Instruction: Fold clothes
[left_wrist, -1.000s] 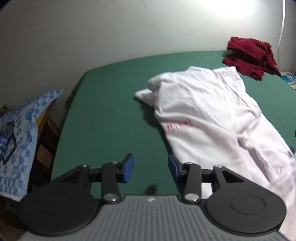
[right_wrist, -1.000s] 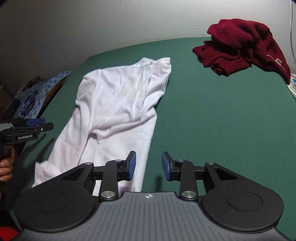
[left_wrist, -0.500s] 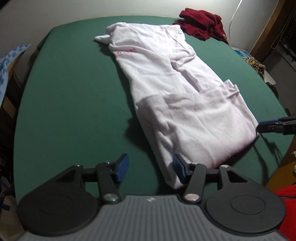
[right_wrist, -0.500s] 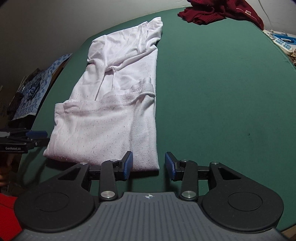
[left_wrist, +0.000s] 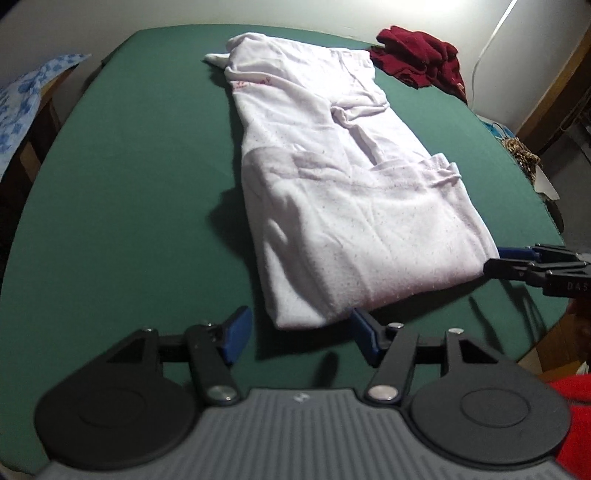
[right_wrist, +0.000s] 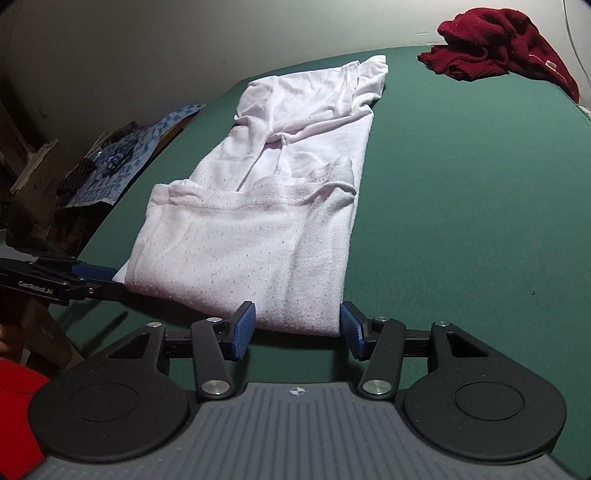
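Left tongs (left_wrist: 299, 339) and right tongs (right_wrist: 297, 330), jaws just opening, angled downward.

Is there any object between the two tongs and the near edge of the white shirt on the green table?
Nothing visible. The left tongs and right tongs, both just opening, sit at the near folded edge of the white cotton shirt, with only bare green table around. The crumpled dark red garment lies far behind.

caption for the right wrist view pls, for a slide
Open right gripper at the near corner of a partly folded white shirt on a green table.
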